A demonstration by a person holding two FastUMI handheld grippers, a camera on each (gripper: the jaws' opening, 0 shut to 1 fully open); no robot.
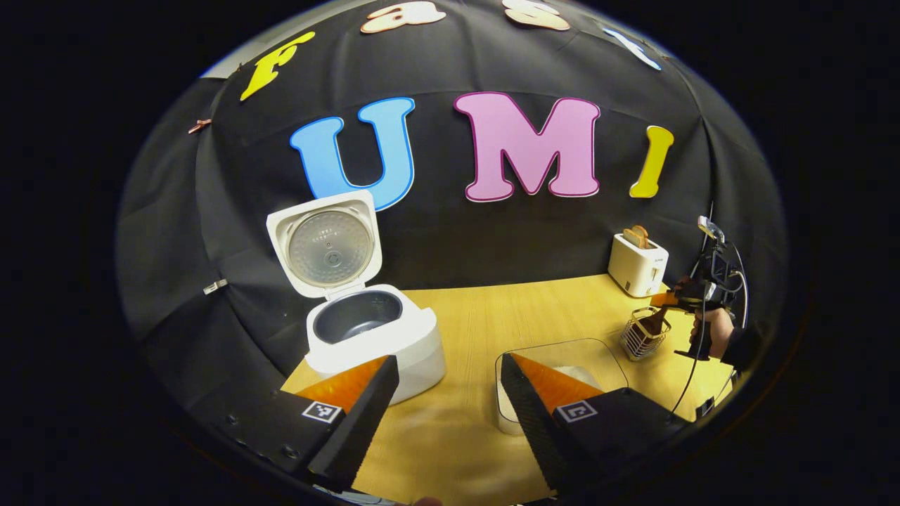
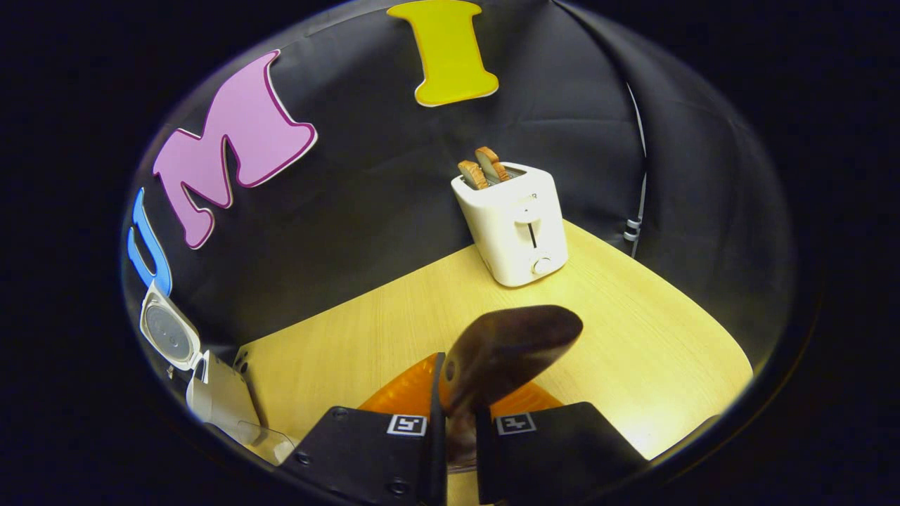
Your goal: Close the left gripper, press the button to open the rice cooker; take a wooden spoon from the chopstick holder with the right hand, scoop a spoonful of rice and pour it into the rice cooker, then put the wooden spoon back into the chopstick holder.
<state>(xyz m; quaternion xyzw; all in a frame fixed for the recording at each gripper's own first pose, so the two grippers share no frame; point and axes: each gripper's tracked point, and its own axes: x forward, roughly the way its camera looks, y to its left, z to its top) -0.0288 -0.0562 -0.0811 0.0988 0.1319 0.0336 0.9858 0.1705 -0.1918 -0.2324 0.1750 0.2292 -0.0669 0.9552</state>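
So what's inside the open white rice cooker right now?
The white rice cooker stands with its lid up. Its dark grey inner pot looks bare on the walls in sight; the near rim hides the bottom, so any rice there cannot be seen.

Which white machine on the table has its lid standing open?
The rice cooker on the left: its lid is flipped up, showing the empty pot. The toaster at the back has no lid, just bread sticking out.
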